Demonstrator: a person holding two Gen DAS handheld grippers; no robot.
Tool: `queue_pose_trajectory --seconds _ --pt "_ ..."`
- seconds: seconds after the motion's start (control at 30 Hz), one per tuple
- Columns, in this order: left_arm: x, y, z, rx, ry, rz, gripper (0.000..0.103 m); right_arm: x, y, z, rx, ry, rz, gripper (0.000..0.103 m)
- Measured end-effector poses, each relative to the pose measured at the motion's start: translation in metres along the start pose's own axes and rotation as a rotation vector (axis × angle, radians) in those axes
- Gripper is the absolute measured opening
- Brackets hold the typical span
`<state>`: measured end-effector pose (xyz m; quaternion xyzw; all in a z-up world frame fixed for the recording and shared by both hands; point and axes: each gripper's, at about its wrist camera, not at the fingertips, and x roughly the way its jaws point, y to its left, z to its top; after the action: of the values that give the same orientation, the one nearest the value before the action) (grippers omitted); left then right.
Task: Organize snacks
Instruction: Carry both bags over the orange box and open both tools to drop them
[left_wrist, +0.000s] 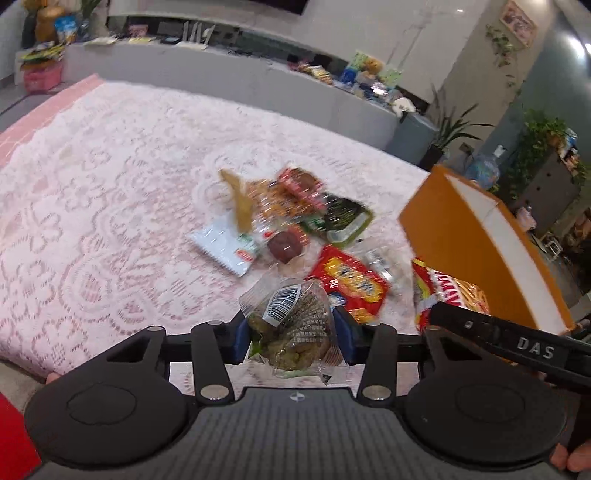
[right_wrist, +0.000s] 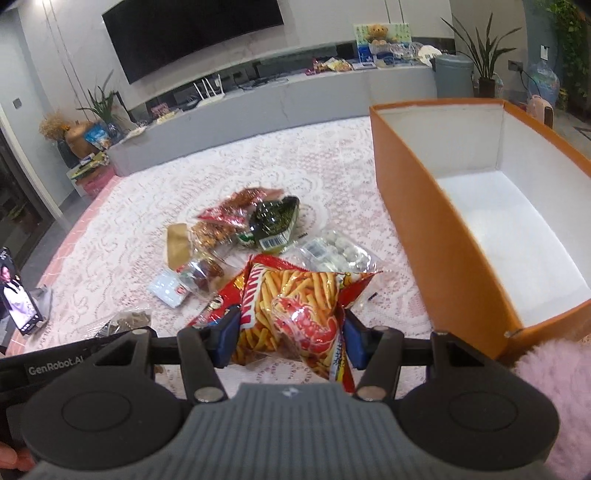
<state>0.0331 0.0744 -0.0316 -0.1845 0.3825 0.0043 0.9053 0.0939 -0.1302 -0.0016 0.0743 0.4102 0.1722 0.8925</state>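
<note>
I noted the left gripper (left_wrist: 291, 338) clenched on a clear packet of brown snacks (left_wrist: 291, 325), lower centre. The right gripper (right_wrist: 290, 334) gripped a red shrimp-stick bag (right_wrist: 295, 314), centre frame. The orange box (right_wrist: 443, 236) stood open at right, its near edge beside the bag. Bare lace tablecloth (left_wrist: 92, 206) filled the left.

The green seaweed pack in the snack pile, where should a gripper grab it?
Probably by the seaweed pack's near edge with the barcode, which faces the box side. The pack lies flat, and other snacks crowd its left, so coming from the right looks easiest. Both the left gripper and the right gripper already hold snacks.
</note>
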Motion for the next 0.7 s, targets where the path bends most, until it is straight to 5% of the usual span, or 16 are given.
queue_pose_trajectory --seconds 0.37,0.7 --pt "-0.029 -0.066 0.022 0.146 -0.035 -0.072 0.052 -0.052 -0.020 0.031 -0.087 -0.053 0.053 0.055" --pt "-0.013 -0.127 0.047 0.286 -0.047 -0.187 0.052 -0.083 -0.072 0.075 -0.163 -0.058 -0.012 0.055"
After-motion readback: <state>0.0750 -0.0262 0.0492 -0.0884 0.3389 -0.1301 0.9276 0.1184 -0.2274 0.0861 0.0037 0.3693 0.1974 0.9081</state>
